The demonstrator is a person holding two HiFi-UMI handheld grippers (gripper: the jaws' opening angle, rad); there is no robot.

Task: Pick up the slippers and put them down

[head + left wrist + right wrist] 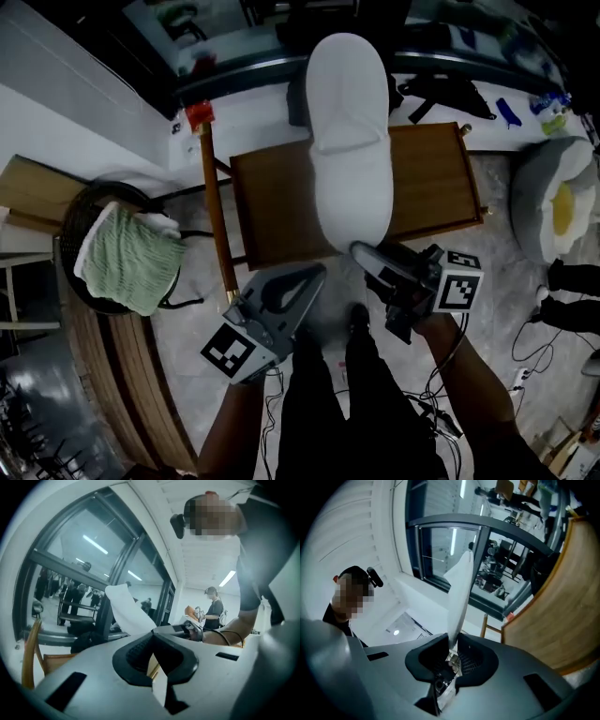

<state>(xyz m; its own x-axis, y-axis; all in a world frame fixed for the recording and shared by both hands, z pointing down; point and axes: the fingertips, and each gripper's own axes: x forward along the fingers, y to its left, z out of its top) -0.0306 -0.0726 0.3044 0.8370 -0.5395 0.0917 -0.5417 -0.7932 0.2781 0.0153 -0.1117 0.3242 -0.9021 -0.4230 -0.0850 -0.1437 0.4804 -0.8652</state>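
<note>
We judge the task about half done. The pick is made and the putting down is not yet done. The white fabric slipper (349, 141) is held in the air over the brown wooden table (272, 206), and as far as we can judge it does not touch the top.

The right gripper (364, 251) is clamped narrow on the heel end. In the right gripper view its black ribbed pads (469, 660) pinch a thin white edge, and the slipper (459, 592) rises away from them.

The left gripper (317, 274) sits just beside the right one. Its jaws meet at the tips with nothing between them. In the left gripper view the slipper (126, 609) shows only beyond the tips, not in them.

The task speaks of slippers. We see one outline, and we cannot tell whether a second is nested under it.

The slipper looks soft and matte. It has a long oval sole, a rounded toe and a wide band across the front. Edge-on it is thin and bends slightly, so we expect it to flop and not stay stiff when set down.

The table is a smooth, warm brown board with rounded corners, flat enough to take the slipper.

Well apart at the left, a dark round wicker basket (77, 211) holds a green knitted cloth (127, 261), coarse and ribbed. Beneath everything lies a pale stone floor (192, 323) with a faint sheen
</note>
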